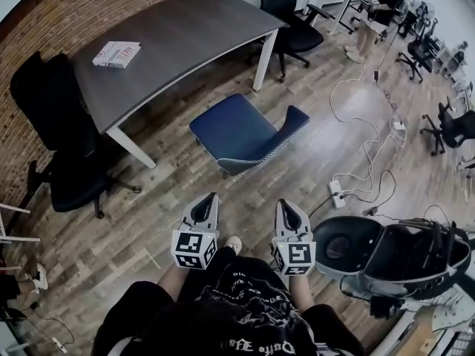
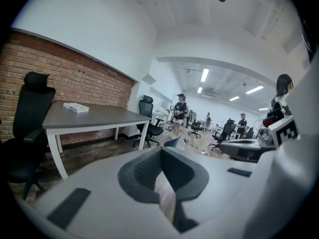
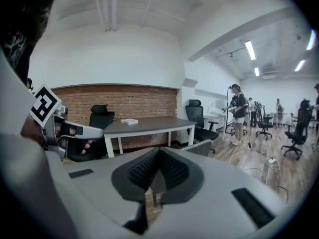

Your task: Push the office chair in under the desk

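Note:
A blue office chair [image 1: 245, 133] stands on the wooden floor in front of the dark grey desk [image 1: 171, 39], apart from it, its backrest toward me. In the head view my left gripper [image 1: 208, 197] and right gripper [image 1: 284, 203] are side by side a short way short of the chair, both shut and empty, touching nothing. In the left gripper view the left gripper [image 2: 162, 151] points past the chair's back [image 2: 173, 142] toward the desk [image 2: 94, 116]. The right gripper [image 3: 158, 152] in its own view faces the chair's backrest [image 3: 199, 147] and the desk [image 3: 149, 124].
A white book [image 1: 116, 53] lies on the desk. Black office chairs stand at the desk's left [image 1: 59, 132] and far side [image 1: 289, 21]. Cables and a power strip [image 1: 338, 193] lie on the floor to the right, beside an open case [image 1: 393, 251]. A person [image 1: 378, 6] stands at the back.

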The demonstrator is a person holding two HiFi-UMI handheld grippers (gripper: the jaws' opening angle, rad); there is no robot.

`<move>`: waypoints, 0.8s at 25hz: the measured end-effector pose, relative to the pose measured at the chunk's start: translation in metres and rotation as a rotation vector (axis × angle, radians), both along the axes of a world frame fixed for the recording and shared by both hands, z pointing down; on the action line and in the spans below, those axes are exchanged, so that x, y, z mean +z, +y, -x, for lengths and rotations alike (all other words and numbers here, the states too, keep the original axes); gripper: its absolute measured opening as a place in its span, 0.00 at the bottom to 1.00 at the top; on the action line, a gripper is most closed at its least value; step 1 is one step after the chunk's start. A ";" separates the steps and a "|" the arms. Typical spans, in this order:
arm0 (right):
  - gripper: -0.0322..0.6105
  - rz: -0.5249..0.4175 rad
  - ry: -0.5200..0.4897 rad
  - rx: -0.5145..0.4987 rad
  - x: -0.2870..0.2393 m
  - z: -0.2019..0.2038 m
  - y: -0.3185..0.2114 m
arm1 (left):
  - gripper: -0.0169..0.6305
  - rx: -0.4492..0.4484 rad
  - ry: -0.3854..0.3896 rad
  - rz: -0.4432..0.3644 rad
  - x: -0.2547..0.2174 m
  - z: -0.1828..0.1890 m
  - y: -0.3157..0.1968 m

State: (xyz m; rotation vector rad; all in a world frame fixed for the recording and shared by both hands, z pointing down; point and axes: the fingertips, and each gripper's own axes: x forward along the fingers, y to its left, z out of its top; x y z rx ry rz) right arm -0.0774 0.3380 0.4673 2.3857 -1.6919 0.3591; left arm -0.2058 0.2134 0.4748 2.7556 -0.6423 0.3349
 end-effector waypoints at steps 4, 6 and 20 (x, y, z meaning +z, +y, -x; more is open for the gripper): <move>0.05 0.008 -0.034 0.004 0.010 -0.014 0.001 | 0.04 0.012 -0.019 0.007 0.007 -0.015 0.004; 0.05 0.014 -0.047 0.001 0.016 -0.018 -0.003 | 0.04 0.013 -0.025 0.007 0.010 -0.021 0.000; 0.05 0.017 -0.042 0.029 0.020 -0.098 -0.069 | 0.04 0.021 -0.029 0.029 0.027 -0.105 -0.065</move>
